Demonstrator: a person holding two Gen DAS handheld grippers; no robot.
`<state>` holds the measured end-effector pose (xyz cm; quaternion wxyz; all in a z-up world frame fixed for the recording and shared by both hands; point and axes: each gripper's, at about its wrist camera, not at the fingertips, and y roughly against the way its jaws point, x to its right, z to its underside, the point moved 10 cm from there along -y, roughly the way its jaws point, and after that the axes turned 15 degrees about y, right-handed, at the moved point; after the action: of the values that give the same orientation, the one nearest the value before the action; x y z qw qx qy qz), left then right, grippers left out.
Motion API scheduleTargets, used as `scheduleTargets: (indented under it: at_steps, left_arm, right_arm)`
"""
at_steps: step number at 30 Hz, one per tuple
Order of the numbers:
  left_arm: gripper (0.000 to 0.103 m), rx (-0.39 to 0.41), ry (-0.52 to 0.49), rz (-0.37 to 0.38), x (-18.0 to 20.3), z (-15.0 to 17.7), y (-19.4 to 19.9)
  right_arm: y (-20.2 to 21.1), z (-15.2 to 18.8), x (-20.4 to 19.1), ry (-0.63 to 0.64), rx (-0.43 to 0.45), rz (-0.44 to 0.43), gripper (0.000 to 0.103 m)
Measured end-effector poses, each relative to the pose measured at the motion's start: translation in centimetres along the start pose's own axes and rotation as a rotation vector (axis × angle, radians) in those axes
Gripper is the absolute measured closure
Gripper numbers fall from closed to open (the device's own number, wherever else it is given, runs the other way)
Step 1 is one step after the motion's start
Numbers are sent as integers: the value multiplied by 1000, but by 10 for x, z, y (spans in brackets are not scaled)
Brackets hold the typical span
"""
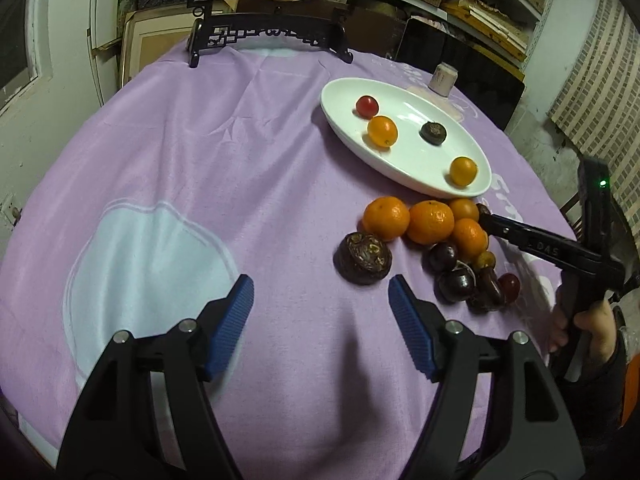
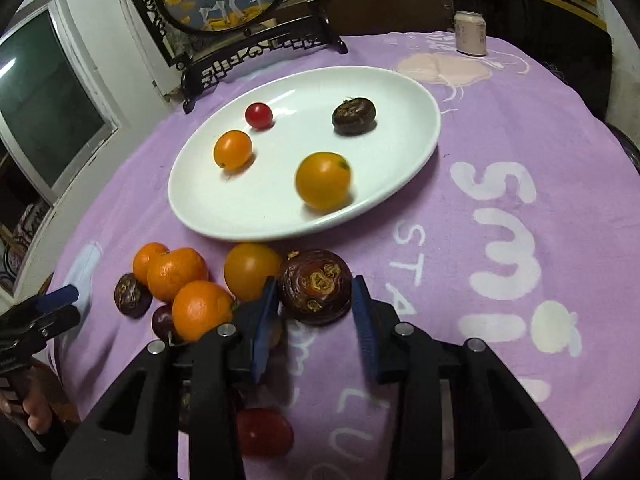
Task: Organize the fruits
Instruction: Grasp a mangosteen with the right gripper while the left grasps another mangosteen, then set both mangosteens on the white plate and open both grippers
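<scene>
Left gripper (image 1: 320, 296): we see it wide apart, empty, over the cloth (image 1: 180, 160).
Right gripper (image 2: 316, 300): blue pads flank the water chestnut (image 2: 316, 292); whether they press it we cannot tell.
Plate (image 2: 200, 216): at 12 o'clock, holding four fruits.
Hidden: red fruit (image 2: 262, 432) blurred beneath our right gripper.

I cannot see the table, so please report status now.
Left tongs open, empty. Right tongs around dark brown water chestnut; grip unclear. White oval plate holds four fruits.
</scene>
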<state>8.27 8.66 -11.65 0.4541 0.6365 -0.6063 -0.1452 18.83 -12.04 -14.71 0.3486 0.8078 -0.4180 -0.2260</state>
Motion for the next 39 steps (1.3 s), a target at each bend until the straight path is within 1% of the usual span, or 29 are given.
scheduleTargets:
  at_steps: [3,4,6,7,9,11,13,15,16,18,20,23,27,30,33,39]
  left_arm:
    - [31,-20,-16,-20,4,3,-11]
    - [31,-26,-25,-32,4,4,-16]
    - [31,-41,-34,-50,5,5,-25]
    - [31,-53,-36,-51,6,6,-31]
    - [32,-73,-39,-51,9,8,-40]
    - [34,-61,-57,-66,14,6,-44]
    - [36,-63,-60,-58,19,5,-48]
    - [42,-53,-73,-68,24,2,-53]
    - [50,-48,-80,-70,26,0,-55]
    - [61,-44,-105,-66,33,1,-58]
    - [61,-27,-139,-83,38,2,-61]
    - [62,-15,-145,-82,38,2,-61]
    - [63,-35,-127,-51,39,6,-52]
    - [63,-16,-128,-22,45,8,-35]
    - [63,6,-132,4,52,4,-20]
    - [63,31,-152,38,68,-4,-5]
  right_arm:
    - [16,8,2,21,-4,70,66]
    - [25,12,3,32,-6,106,66]
    - [38,21,9,54,-20,169,66]
    - [43,29,10,58,-32,183,66]
    - [48,43,12,45,-51,175,66]
    - [51,56,14,34,-66,173,65]
    - [51,62,15,31,-71,169,65]
    - [50,62,15,31,-64,170,64]
    - [49,61,14,32,-64,172,64]
    - [42,62,13,35,-79,168,62]
    - [38,62,12,46,-75,177,61]
    - [37,60,12,47,-64,182,63]
    - [43,57,9,22,-36,145,64]
    - [50,51,7,33,-17,149,64]
    - [54,47,3,30,-1,132,64]
    - [58,38,0,31,24,110,64]
